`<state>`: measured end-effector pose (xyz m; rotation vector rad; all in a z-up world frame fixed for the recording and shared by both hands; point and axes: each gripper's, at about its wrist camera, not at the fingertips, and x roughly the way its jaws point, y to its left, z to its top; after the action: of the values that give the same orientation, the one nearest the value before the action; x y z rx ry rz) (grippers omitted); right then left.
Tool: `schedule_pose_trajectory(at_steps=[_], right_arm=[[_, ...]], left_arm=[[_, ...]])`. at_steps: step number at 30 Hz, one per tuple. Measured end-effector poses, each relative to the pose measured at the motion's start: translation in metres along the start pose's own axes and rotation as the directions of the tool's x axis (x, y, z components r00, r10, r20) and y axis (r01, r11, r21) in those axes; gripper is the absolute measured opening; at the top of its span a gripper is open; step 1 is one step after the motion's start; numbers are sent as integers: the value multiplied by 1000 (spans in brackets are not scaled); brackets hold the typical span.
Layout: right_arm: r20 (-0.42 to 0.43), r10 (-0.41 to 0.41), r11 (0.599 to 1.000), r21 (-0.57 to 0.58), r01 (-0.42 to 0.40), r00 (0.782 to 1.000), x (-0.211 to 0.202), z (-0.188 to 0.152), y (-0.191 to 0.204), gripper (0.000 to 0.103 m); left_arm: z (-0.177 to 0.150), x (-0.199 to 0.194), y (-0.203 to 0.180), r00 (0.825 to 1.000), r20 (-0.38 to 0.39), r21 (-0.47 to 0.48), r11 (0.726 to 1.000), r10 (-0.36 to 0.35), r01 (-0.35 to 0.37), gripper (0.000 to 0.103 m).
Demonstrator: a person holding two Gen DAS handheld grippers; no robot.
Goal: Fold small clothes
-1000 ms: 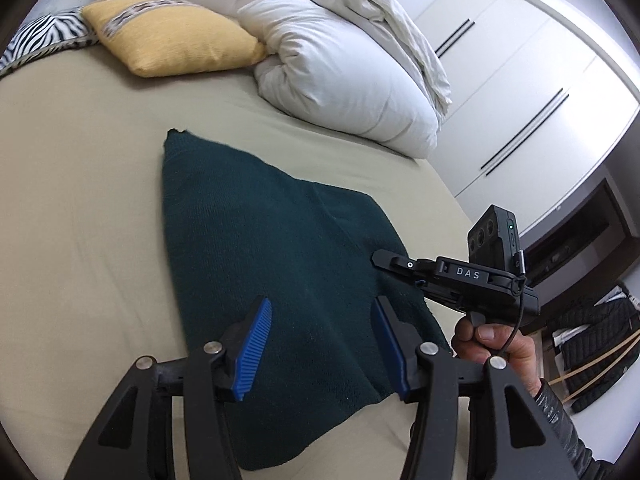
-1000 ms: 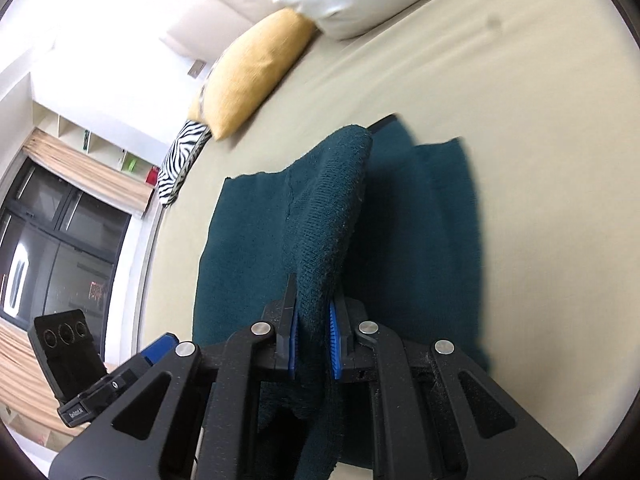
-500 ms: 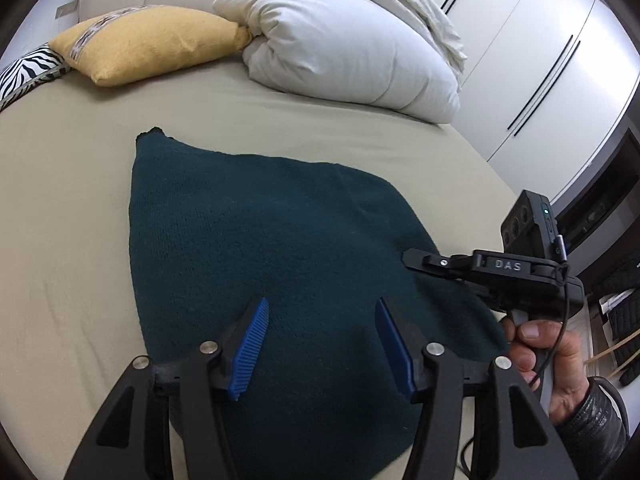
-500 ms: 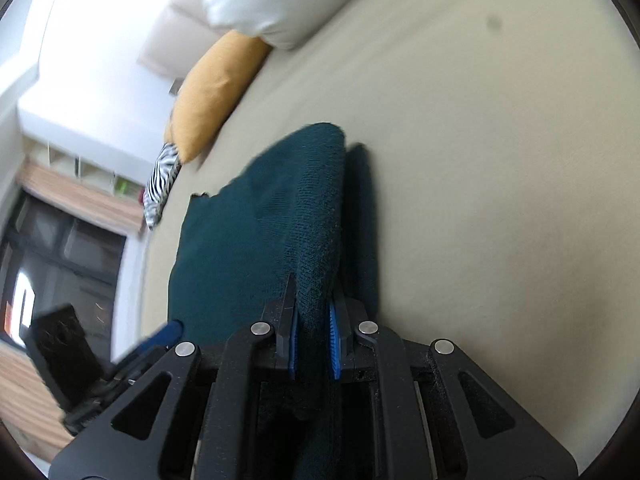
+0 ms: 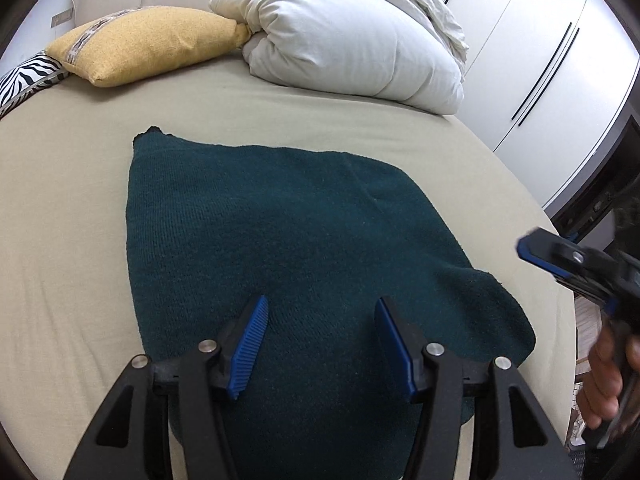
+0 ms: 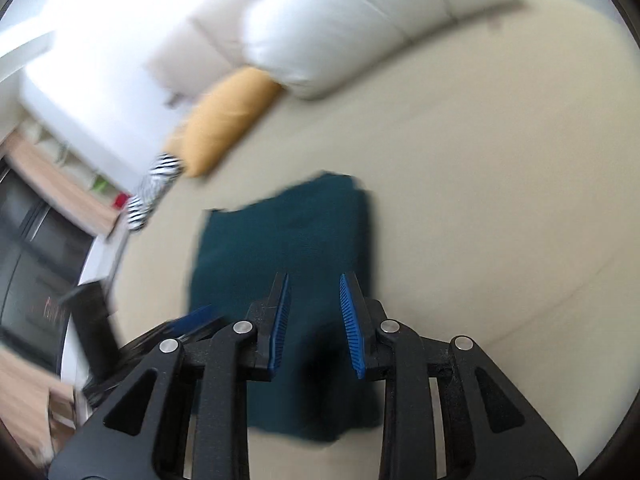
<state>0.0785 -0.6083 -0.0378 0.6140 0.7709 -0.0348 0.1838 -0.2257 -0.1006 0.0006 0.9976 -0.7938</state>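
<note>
Lying flat on the beige bed sheet [image 5: 60, 208]: dark teal knitted cloth [image 5: 288, 232], folded over. Left gripper [image 5: 318, 342] hovers above its near edge, jaws apart, empty. Right gripper [image 6: 314, 322] above it, jaws opening, nothing gripped.

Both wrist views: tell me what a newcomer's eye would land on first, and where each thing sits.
The dark teal knit garment catches the eye first, lying flat in the middle of the beige bed. Next comes the left gripper low in its own view, blue-padded fingers apart above the garment's near edge, while the right gripper is opening with nothing between its fingers. Behind, a yellow cushion and a bundled white duvet sit at the headboard.
</note>
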Motion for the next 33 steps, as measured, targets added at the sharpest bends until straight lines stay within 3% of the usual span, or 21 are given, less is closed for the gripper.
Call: schedule_pose_trajectory(at_steps=[2,4,6,7,8,14,19,22,25,27,28,30,33], right_arm=[[-12,31,996,-80,-32,999,-4,-12,20,25],[-89,17,994,-105,-26,996,11,-23,20,21],[-190,-75,997,-41,68,979,39,-42,-4,16],[-210,-67,998,0,69,975,44,-51,-17,14],[-184,-11,999,46,20,983,41,-62,-31,11],[-136,74,994,95,-61,988,22,-84,-48,8],[-150,-23,997,64,33,988,2,-70,-27,16],[-64,40,999,-4,-41,997,-21,-60,4,16],[-108,77,994,-72,-85,991,-9,-61,22,16],[-205,30,996,-72,-46,978,24,-71,12,12],[-268,-2,1000,-19,-3,963,45,-82,-6,11],[-229,86,995,69,-72,970,47,-91,-23,8],[-210,84,996,57,-74,974,32,-101,-25,8]], left_arm=[[0,1,-1,1000,-2,4,1000,5,-5,59],[0,1,-1,1000,-6,6,1000,8,-8,59],[0,2,0,1000,-14,6,1000,-3,3,59],[0,3,0,1000,-13,9,1000,-3,3,59],[0,3,1,1000,-12,16,1000,-4,4,59],[0,4,1,1000,-11,21,1000,-2,3,58],[3,-13,-2,1000,15,11,1000,20,-20,59],[7,-22,-6,996,68,35,998,51,-54,59],[6,-8,1,997,21,37,996,74,-75,59],[0,3,9,998,-12,26,998,57,-57,58],[-3,3,9,998,-2,42,998,56,-56,58],[-4,3,6,998,-3,59,996,67,-66,58],[0,3,8,998,-10,41,997,63,-63,58]])
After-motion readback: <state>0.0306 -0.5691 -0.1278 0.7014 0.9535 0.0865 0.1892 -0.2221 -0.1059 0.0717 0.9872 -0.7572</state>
